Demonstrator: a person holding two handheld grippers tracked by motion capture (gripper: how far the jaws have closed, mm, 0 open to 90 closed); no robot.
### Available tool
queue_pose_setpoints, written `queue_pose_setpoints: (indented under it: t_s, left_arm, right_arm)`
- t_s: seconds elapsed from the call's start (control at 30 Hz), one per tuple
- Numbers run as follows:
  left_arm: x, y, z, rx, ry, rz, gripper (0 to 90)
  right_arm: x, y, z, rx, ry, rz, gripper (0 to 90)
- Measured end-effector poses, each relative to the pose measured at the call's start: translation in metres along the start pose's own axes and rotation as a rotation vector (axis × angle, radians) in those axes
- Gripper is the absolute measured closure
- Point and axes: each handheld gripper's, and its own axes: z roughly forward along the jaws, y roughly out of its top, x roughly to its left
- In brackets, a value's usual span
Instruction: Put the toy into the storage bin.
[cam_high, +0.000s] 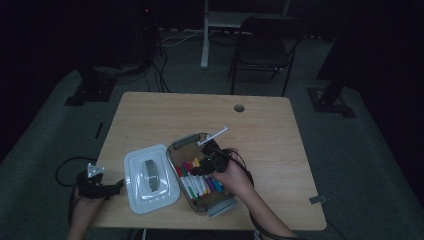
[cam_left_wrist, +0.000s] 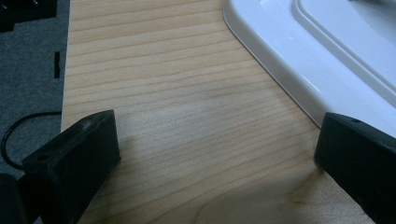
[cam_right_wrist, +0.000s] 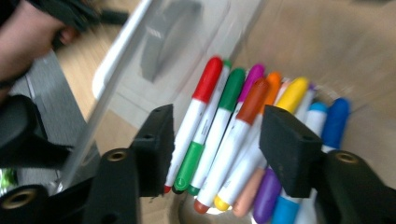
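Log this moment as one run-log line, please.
right tool: open, above coloured markers in clear plastic box | left tool: open, over wooden table beside white plastic lid

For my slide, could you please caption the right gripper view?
Right gripper, jaws open, above white-barrelled coloured markers in the clear plastic box.

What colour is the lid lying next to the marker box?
White lid, best seen in the high view.
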Motion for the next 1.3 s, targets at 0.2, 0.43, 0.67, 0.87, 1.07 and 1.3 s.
queue_pose_setpoints:
  t_s: [0.2,0.43,0.67,0.87,1.07,1.3]
  left_arm:
    - [0.000,0.000,0.000,0.000,0.000,0.001,0.5]
    - [0.000,0.000,0.000,0.000,0.000,0.000,0.5]
    - [0.000,0.000,0.000,0.001,0.000,-0.001,0.5]
    - [0.000,0.000,0.000,0.001,-0.001,-0.001,0.5]
    - [0.000,0.000,0.000,0.001,-0.001,-0.001,0.5]
    - [0.000,0.000,0.000,0.001,-0.001,-0.001,0.5]
  right_arm:
    - [-0.016,-0.006,-0.041,-0.140,-0.044,0.000,33.0]
    - [-0.044,-0.024,-0.062,-0.214,-0.071,0.041,21.4]
    - [-0.070,-0.047,-0.065,-0.251,-0.080,0.099,17.8]
    - [-0.091,-0.068,-0.063,-0.280,-0.157,0.117,17.1]
    - [-0.110,-0.095,-0.051,-0.280,-0.260,0.113,17.1]
    - [-0.130,-0.126,-0.033,-0.254,-0.339,0.129,17.1]
